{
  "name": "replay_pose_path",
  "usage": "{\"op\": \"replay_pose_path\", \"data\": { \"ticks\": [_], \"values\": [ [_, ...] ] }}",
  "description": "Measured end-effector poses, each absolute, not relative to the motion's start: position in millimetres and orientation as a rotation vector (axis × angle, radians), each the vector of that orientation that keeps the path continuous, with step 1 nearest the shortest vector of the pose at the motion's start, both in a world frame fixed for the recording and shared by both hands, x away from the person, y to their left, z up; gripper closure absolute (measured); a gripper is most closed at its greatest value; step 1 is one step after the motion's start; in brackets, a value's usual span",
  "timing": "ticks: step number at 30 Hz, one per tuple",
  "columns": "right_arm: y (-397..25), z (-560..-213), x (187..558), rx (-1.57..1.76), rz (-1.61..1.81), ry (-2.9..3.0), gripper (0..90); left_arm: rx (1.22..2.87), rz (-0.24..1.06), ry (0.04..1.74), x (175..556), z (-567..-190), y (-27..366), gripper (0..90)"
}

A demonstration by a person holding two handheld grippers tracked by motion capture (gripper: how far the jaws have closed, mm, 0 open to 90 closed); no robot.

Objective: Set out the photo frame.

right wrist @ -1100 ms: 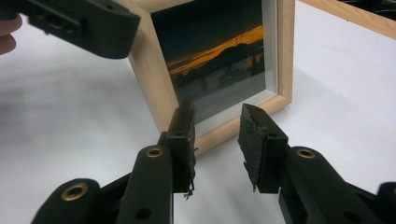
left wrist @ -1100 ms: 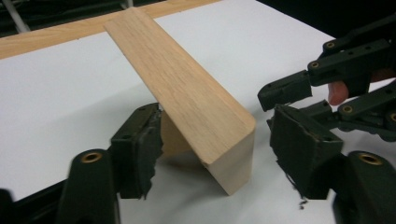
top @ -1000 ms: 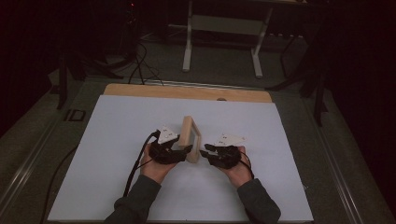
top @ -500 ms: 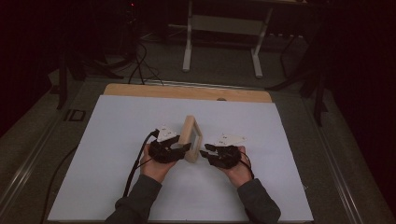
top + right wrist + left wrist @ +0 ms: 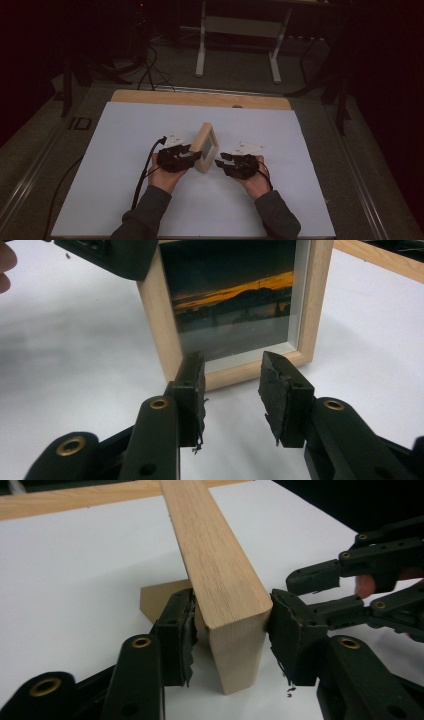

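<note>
**A:** Frame's turning since a second ago: it was edge-on to the high view then, and now its glass face is angling toward the right side. Hands barely shifting.

**B:** Layout, biggest first?

**A:** White table sheet (image 5: 125, 200) is covering most of the wooden table (image 5: 150, 96). Wooden picture frame (image 5: 206, 147) is standing upright near the middle of the sheet. Both forearms are coming in from the bottom edge, palms facing inward toward the frame.

**B:** Claws?

**A:** Left gripper (image 5: 229, 630) is straddling the frame's near end, jaws spread to about the frame's thickness, one pad (image 5: 179, 630) sitting on each side. Whether they're actually pressing the wood, can't tell. Right gripper (image 5: 231, 390) is hovering just short of the glass side, jaws parted, pinching nothing, low near the bottom rail.

**B:** Any text or branding?

**A:** Nothing readable. Photo (image 5: 232, 295) is showing a dark landscape with an orange sky band. Small marks on the grey plates (image 5: 250, 147) are too blurry to read.
</note>
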State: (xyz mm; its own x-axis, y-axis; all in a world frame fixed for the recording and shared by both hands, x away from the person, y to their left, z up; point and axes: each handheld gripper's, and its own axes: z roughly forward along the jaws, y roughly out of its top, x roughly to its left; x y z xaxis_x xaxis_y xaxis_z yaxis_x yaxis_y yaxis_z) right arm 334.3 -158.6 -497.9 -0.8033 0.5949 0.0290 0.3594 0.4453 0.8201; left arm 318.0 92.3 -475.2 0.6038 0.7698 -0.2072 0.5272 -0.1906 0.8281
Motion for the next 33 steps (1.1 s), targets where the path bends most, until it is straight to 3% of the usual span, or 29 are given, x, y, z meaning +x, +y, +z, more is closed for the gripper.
{"op": "replay_pose_path", "data": {
  "ticks": [3, 13, 33],
  "values": [
    [-160, -498, 337, 0.836, 1.290, 2.429, 61.6, 1.859, 0.282, 1.035, 319, -476, 93, 59.3],
    [-162, -493, 348, 0.853, 1.273, 2.408, 60.5, 1.855, 0.258, 1.037, 321, -476, 94, 60.3],
    [-150, -478, 388, 0.924, 1.287, 2.368, 53.8, 1.870, 0.459, 1.039, 312, -470, 99, 52.5]
  ]
}}
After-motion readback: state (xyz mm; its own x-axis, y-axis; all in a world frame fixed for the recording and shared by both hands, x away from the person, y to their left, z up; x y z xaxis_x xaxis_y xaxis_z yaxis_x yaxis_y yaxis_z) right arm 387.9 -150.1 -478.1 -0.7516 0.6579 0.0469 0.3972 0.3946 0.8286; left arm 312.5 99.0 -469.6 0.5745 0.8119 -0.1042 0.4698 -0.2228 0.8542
